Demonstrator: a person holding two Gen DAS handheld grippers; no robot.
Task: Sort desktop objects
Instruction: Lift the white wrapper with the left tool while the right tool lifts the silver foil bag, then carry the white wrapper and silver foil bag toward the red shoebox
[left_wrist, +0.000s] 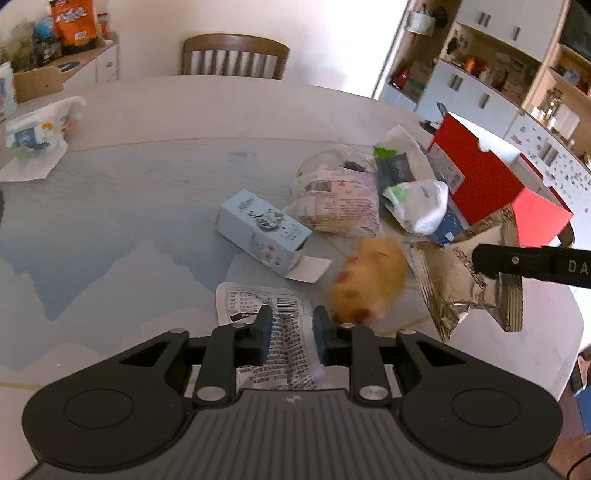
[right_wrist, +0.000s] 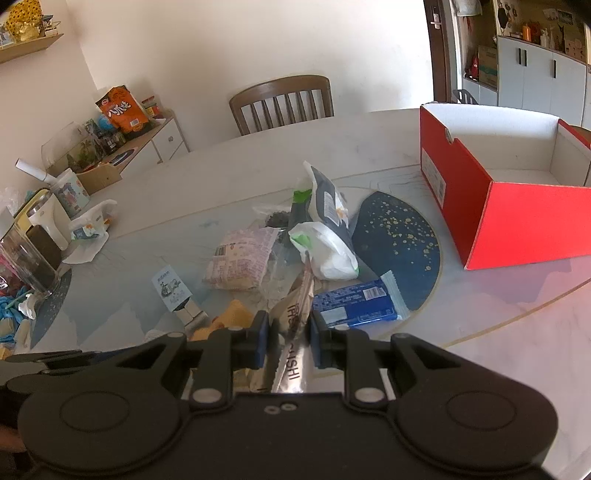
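Holding the foil wrapper clamped in my right claw; the red box lies at two o'clock; left claw pinches together on nothing.

Both wrist cameras looked down at a slant over their own fingers, close above the table. Each faced the wooden chair beyond; they shared the wrapper clutter before it.
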